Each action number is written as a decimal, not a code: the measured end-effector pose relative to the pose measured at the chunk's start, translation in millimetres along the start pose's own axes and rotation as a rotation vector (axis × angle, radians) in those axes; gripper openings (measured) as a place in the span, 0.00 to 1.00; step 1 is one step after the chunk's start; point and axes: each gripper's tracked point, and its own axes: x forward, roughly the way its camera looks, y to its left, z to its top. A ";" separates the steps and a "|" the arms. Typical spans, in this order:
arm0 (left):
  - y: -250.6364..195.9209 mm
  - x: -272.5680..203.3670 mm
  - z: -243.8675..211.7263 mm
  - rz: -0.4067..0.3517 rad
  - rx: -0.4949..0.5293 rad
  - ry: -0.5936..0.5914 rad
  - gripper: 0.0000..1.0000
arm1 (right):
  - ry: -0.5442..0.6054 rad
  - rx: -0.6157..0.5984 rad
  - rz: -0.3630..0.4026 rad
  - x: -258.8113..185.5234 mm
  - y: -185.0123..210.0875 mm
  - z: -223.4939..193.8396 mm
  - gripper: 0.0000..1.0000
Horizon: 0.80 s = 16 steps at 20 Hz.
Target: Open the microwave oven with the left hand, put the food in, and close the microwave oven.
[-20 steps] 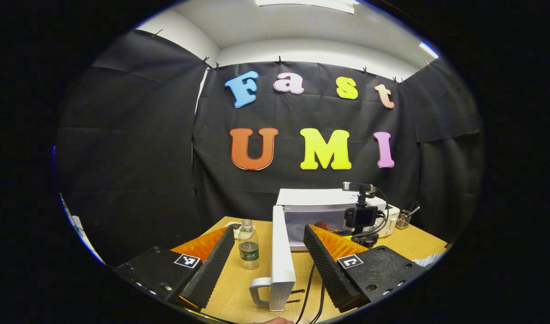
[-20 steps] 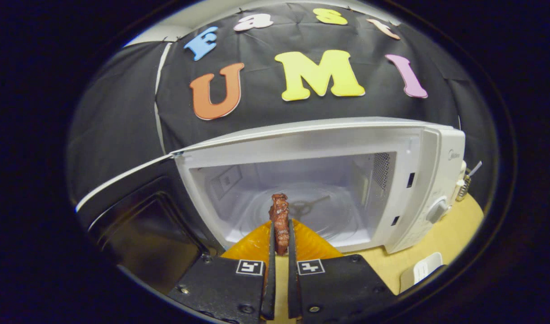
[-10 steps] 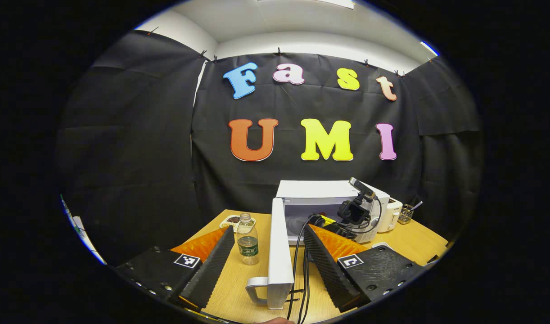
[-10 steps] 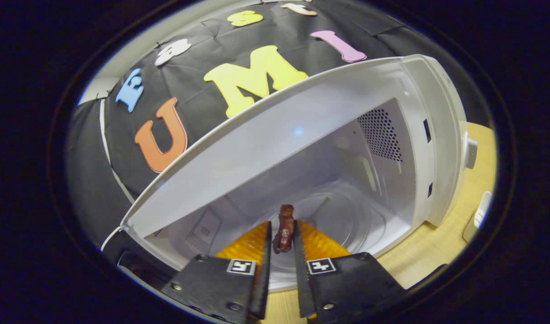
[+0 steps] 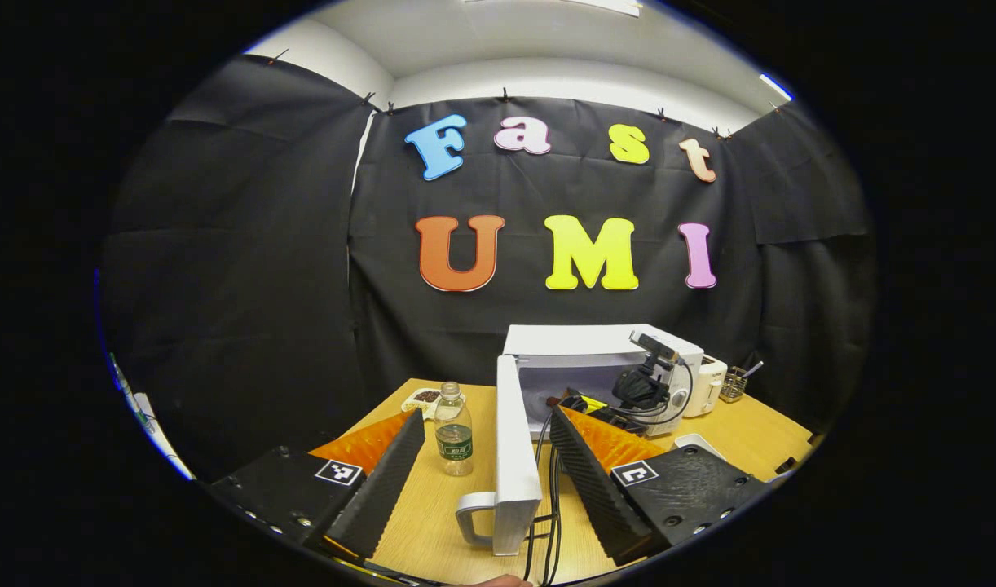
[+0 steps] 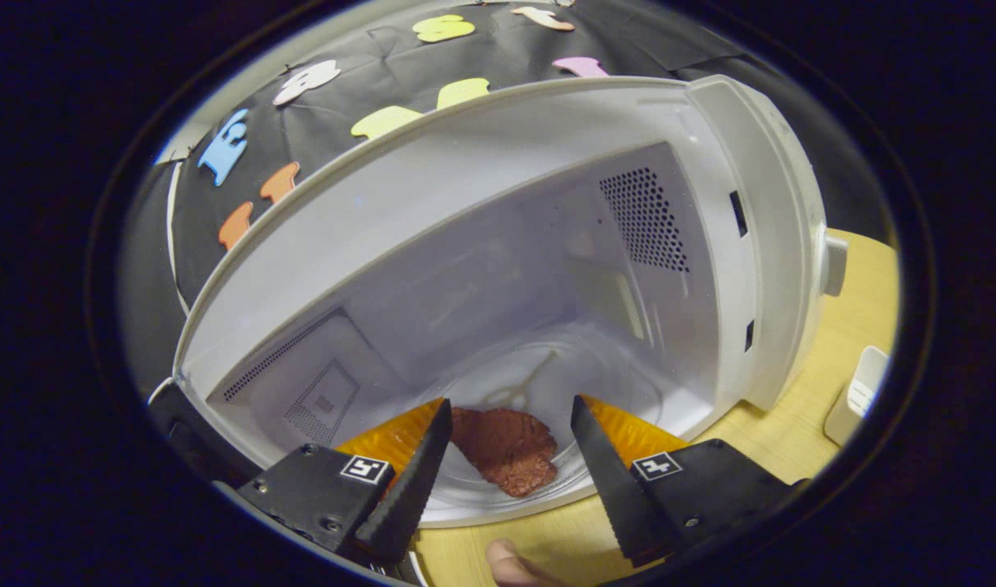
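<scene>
inside: one food piece (image 6: 504,447) in one microwave (image 6: 710,236).

The microwave (image 6: 498,212) is white inside and out, with dotted vent patches on its inner walls. The food (image 6: 502,448) between the right claw's (image 6: 510,424) fingers is reddish brown. Both claws have black ribbed fingers backed with orange, and black bodies bearing small black-and-white square markers. Ahead of the left claw (image 5: 486,436), the door (image 5: 514,456) is white with a pale grey handle, and the bottle (image 5: 453,428) is clear with a green label. The desk (image 5: 420,522) beneath is light yellowish wood.
</scene>
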 end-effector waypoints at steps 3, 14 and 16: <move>4.5 -0.3 -7.1 0.004 -0.005 0.005 0.95 | 0.011 -0.021 0.035 -20.5 2.8 3.2 0.94; 46.0 -16.7 -37.6 0.040 -0.028 -0.001 0.95 | -0.066 -0.175 0.126 -141.6 -40.2 74.0 0.84; 48.3 -23.2 -41.7 0.029 -0.038 0.000 0.82 | -0.094 -0.202 0.137 -173.7 -53.7 89.9 0.96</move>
